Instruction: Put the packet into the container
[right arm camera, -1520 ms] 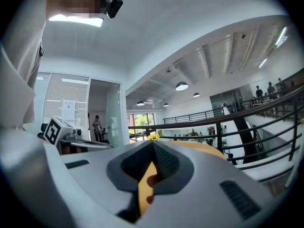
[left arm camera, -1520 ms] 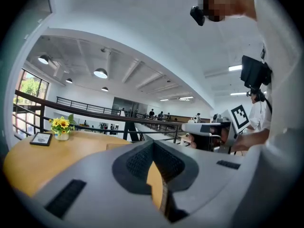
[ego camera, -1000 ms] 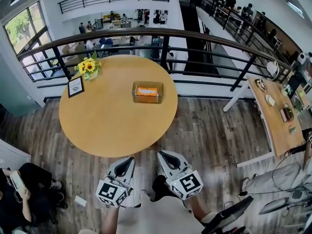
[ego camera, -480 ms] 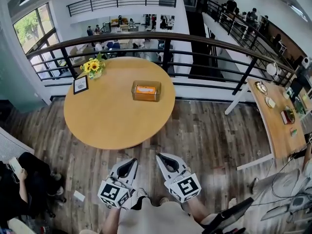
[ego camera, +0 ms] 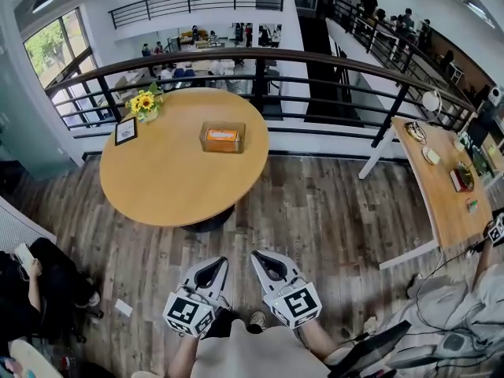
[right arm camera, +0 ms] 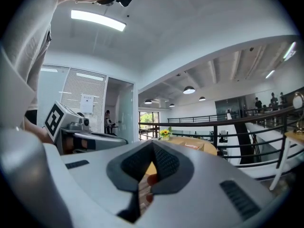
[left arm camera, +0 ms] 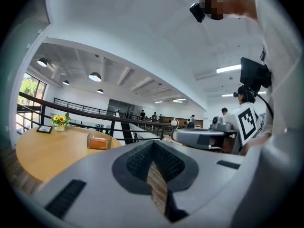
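Observation:
An orange packet (ego camera: 221,135) lies inside a small amber container (ego camera: 239,138) on the far part of a round wooden table (ego camera: 173,179). In the left gripper view the container (left arm camera: 98,141) shows far ahead on the table (left arm camera: 42,153). Both grippers hang over the wooden floor, well short of the table's near edge. My left gripper (ego camera: 216,263) is shut with nothing in it, its jaws (left arm camera: 153,143) meeting at the tip. My right gripper (ego camera: 260,256) is shut and empty as well, seen close up (right arm camera: 152,143) in its own view.
A vase of sunflowers (ego camera: 145,104) and a small picture frame (ego camera: 125,129) stand at the table's far left. A dark railing (ego camera: 315,61) runs behind the table. A long table (ego camera: 441,203) with dishes is at the right. A seated person (ego camera: 39,282) is at lower left.
Both grippers have drawn back from the table together. The table and container now sit farther away and more to the left in the head view, with more floor between them and the grippers.

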Tool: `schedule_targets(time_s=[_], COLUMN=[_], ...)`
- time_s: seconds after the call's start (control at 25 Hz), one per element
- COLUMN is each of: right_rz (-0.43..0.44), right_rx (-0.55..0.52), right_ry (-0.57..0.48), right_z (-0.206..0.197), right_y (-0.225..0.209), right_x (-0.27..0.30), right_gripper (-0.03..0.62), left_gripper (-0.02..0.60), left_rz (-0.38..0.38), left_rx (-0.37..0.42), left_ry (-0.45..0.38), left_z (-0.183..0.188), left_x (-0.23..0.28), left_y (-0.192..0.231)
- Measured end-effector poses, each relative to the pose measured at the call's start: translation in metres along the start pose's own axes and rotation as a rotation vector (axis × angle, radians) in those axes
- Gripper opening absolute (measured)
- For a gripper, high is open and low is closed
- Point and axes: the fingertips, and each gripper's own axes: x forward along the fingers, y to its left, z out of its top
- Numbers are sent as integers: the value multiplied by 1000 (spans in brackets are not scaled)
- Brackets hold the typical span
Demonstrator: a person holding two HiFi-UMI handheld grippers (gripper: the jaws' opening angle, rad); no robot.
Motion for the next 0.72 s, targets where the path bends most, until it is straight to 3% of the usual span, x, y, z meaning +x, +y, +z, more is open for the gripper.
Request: schedule_targets(time_s=[0.72], right_rz=[15], right_rx=[-53], right_ry=[-18], right_z=[4], right_y=[-7], right_x=[-15], right_gripper=[5], left_gripper=[5], left_rz=[18], left_rx=[29], left_ry=[-26], left_z=[5], left_x=[7], left_y=[-20])
